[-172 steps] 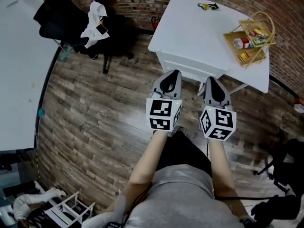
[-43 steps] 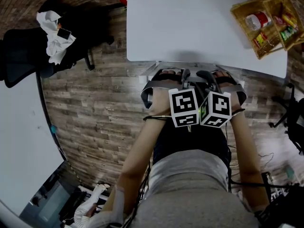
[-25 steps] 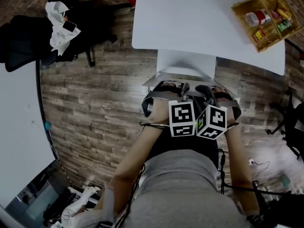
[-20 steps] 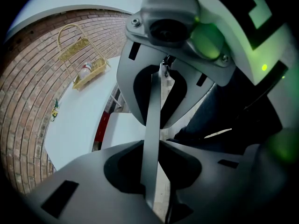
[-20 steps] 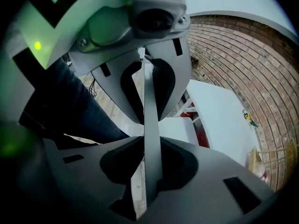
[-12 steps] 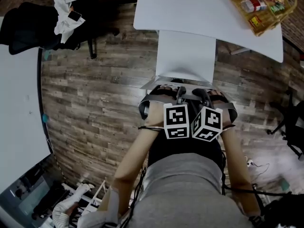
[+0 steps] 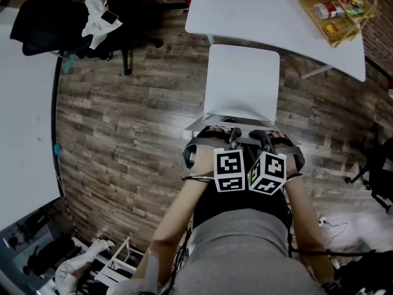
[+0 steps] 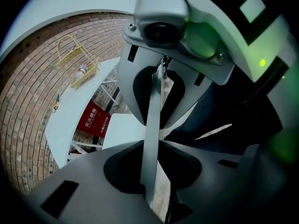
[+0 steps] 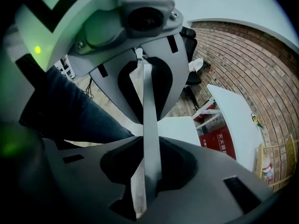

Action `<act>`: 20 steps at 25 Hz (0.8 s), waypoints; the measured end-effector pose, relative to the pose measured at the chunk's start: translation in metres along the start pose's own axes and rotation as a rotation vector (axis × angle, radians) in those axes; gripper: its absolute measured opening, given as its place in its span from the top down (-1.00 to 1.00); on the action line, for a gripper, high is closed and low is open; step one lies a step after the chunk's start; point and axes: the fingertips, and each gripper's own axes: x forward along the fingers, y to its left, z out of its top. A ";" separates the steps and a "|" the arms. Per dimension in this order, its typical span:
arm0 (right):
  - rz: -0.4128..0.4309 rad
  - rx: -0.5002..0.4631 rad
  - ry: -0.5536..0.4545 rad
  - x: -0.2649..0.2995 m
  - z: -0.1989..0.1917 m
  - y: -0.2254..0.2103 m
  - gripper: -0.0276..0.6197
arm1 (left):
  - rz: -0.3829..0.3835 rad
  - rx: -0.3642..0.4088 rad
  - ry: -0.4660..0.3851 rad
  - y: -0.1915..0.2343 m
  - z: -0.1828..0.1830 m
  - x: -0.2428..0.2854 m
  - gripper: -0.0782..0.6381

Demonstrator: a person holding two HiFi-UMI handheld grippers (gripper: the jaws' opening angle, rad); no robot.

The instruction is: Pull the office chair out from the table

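Observation:
A white chair [image 7: 241, 82] stands on the wood floor, its seat just clear of the white table [image 7: 264, 11]. Side by side at the near end of the seat, my left gripper [image 7: 232, 135] and right gripper [image 7: 265, 137] are both shut on the thin top edge of the chair's backrest [image 7: 215, 117]. In the left gripper view the backrest edge [image 8: 153, 111] runs as a pale strip through my left gripper [image 8: 148, 171]. The right gripper view shows the same edge [image 9: 148, 101] pinched in my right gripper [image 9: 147, 171], with the seat [image 9: 180, 124] beyond.
A wicker basket [image 7: 336, 8] of bottles and packets sits at the table's right end. A black office chair [image 7: 67, 23] draped with a white cloth stands at the upper left, beside another white table [image 7: 24, 115]. Black chair legs [image 7: 374, 165] stand at the right.
The white chair has slid out from under the table, more seat showing in each frame. Both grippers and the person have backed away from the table together, still closed on the backrest.

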 end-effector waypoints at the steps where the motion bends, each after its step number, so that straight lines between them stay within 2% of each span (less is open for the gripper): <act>1: 0.002 0.003 -0.001 -0.001 0.002 0.005 0.64 | 0.000 0.001 0.000 -0.005 -0.002 -0.002 0.53; 9: 0.007 0.045 0.002 -0.003 0.015 0.043 0.64 | -0.037 0.020 -0.027 -0.040 -0.016 -0.015 0.53; 13: -0.007 0.072 0.003 -0.003 0.017 0.046 0.64 | -0.055 0.024 -0.056 -0.043 -0.017 -0.016 0.53; 17: -0.010 0.083 0.006 -0.002 0.015 0.047 0.63 | -0.085 -0.002 -0.094 -0.045 -0.016 -0.017 0.52; 20: -0.011 0.090 0.004 -0.002 0.015 0.046 0.62 | -0.082 0.006 -0.109 -0.043 -0.016 -0.018 0.51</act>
